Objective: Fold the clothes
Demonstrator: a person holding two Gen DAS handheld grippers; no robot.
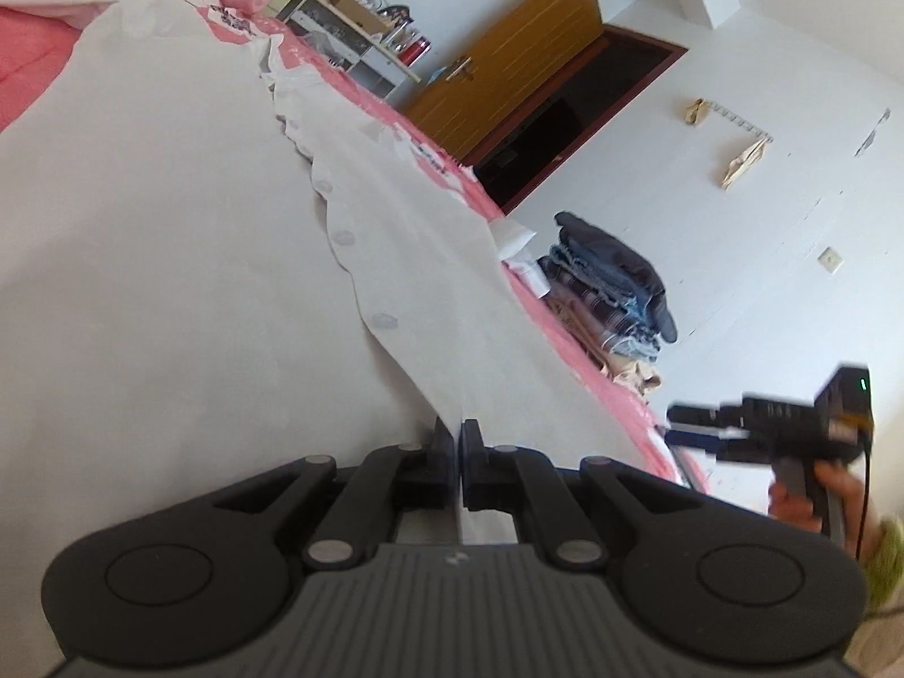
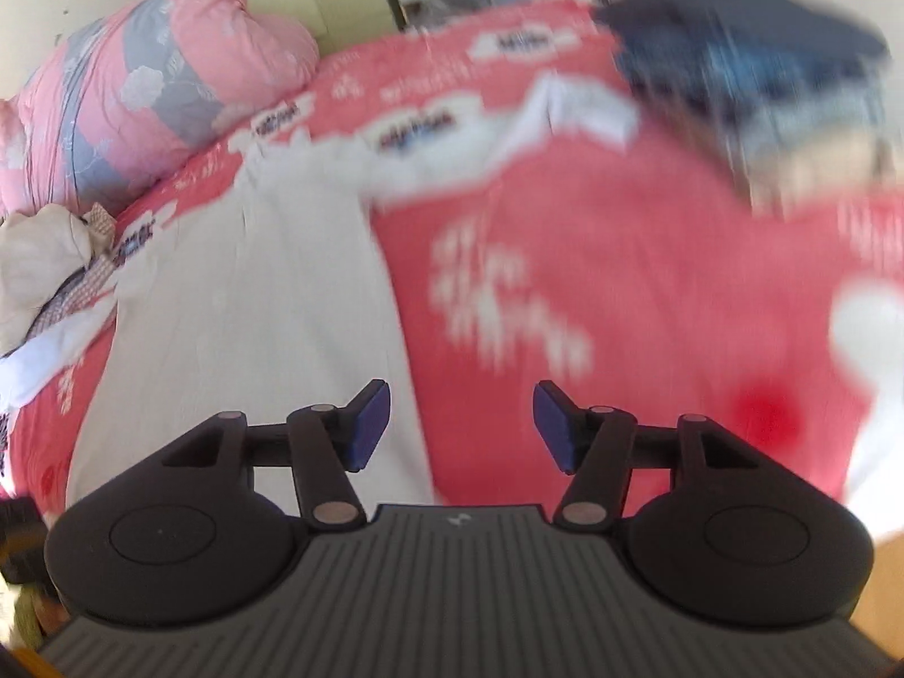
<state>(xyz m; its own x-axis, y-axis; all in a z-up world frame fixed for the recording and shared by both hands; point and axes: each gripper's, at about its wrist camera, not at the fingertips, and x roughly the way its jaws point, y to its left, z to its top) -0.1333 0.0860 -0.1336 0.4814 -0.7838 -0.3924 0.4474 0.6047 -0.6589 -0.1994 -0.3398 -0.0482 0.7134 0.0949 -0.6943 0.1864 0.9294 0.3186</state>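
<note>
Pink bed (image 2: 621, 282), bedroom. White shirt (image 1: 198, 254) spread across it, frame left and centre. Left gripper (image 1: 457, 452) fingers pinched on its hem, bottom centre. Right gripper (image 2: 460, 424) fingers spread apart, empty. Clothes pile (image 1: 616, 294) right.

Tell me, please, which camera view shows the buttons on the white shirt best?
The left wrist view: the white shirt fills it, with a row of buttons sharp along its front edge, near the left gripper. In the right wrist view the shirt is motion-blurred and no buttons can be made out.
</note>
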